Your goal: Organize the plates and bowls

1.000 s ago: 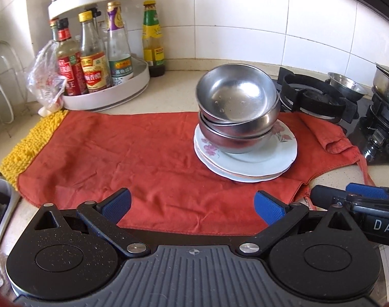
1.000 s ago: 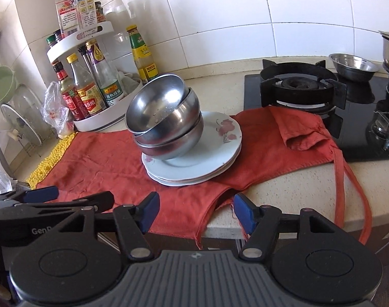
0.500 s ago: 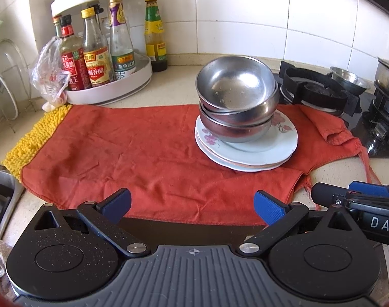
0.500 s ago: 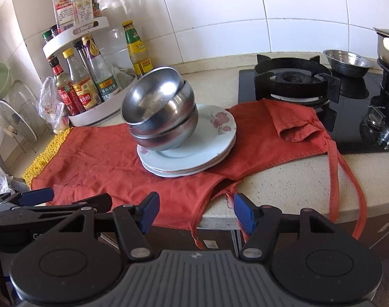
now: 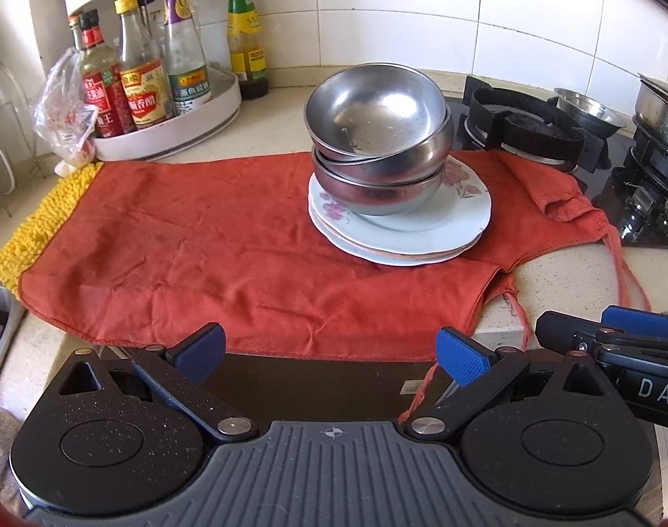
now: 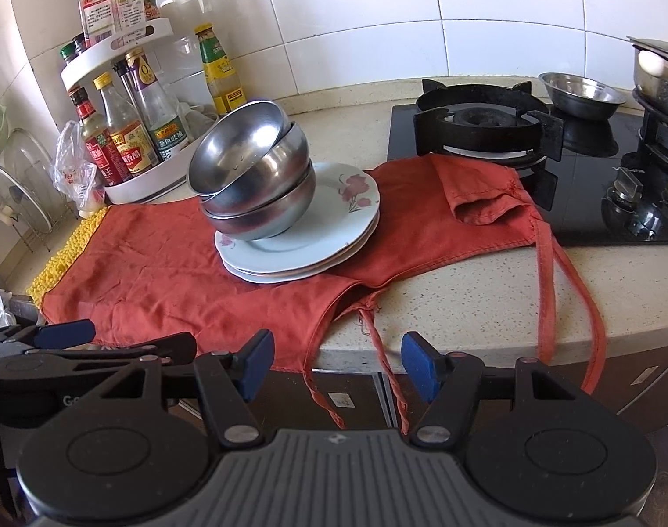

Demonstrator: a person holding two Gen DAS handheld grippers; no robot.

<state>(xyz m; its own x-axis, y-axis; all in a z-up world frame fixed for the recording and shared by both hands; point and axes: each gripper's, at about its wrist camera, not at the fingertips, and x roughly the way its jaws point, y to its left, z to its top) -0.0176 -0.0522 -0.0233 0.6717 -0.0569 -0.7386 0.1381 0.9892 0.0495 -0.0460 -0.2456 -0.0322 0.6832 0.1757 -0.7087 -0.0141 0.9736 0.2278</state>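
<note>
Three steel bowls [image 5: 378, 149] [image 6: 255, 175] are nested, the top one tilted, on a stack of white flowered plates [image 5: 443, 228] [image 6: 334, 237]. The stack rests on a red apron [image 5: 202, 237] [image 6: 158, 272] spread over the counter. My left gripper [image 5: 332, 353] hangs open off the counter's front edge, well short of the stack, with nothing between its blue pads. My right gripper [image 6: 336, 362] also stands open and empty, in front of the counter edge and to the right of the left one.
A white two-tier rack of sauce bottles [image 5: 158, 101] [image 6: 127, 140] stands at the back left, with a yellow mat [image 5: 40, 219] in front. A gas hob [image 5: 531, 131] [image 6: 487, 127] with a small steel dish [image 6: 582, 94] and a pot lies to the right.
Both grippers have drawn back from the counter, so the stack sits a little farther off and the counter's front edge shows. Their jaws stay as wide as before.
</note>
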